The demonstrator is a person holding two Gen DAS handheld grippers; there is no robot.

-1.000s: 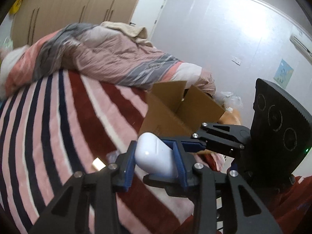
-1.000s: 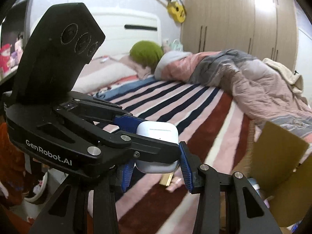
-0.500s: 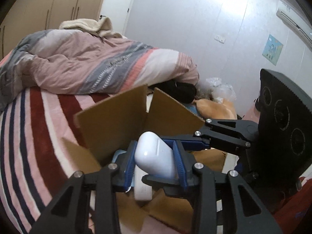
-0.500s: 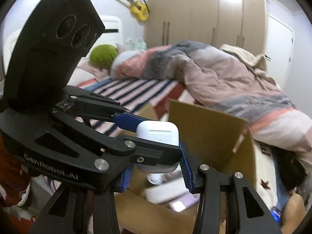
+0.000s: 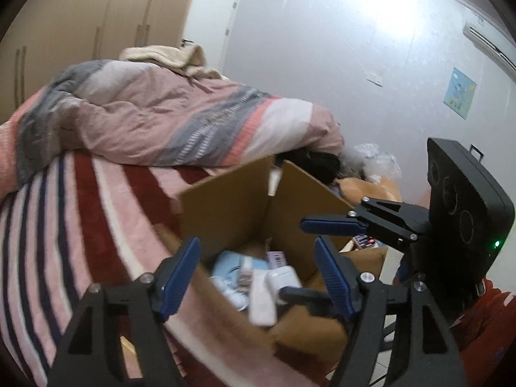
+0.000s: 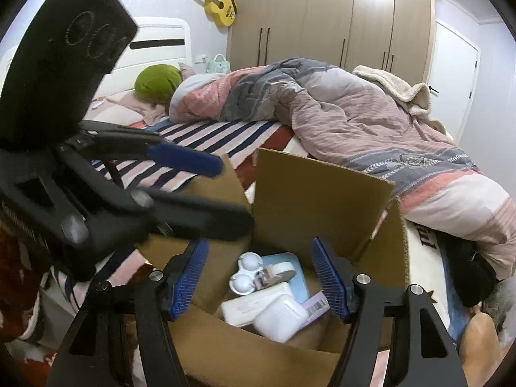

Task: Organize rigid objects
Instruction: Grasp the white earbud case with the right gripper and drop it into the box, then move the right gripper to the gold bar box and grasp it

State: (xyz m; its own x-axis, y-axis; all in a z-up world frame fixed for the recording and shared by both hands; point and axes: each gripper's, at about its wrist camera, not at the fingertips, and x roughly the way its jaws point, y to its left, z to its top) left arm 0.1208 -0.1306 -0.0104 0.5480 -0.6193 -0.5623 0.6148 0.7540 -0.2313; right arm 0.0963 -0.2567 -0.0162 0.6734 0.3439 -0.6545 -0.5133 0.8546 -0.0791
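Observation:
An open cardboard box [image 5: 232, 206] stands at the bed's edge; it also shows in the right wrist view [image 6: 322, 190]. A white earbud case [image 6: 280, 321] lies inside it on other items, seen too in the left wrist view [image 5: 283, 276]. My left gripper [image 5: 258, 258] is open and empty above the box. My right gripper [image 6: 259, 266] is open and empty above the box, close beside the left one. Each gripper shows in the other's view.
Inside the box lie a flat white box [image 6: 254, 300], a light blue item [image 6: 298, 277], a white double-capped piece [image 6: 246, 272] and a barcoded purple pack [image 6: 317, 304]. A striped blanket [image 5: 64, 225] and rumpled quilt [image 5: 161, 119] cover the bed. Wardrobe [image 6: 322, 16] behind.
Both grippers opened and the white earbud case dropped from between them into the box. The views swung further over the box.

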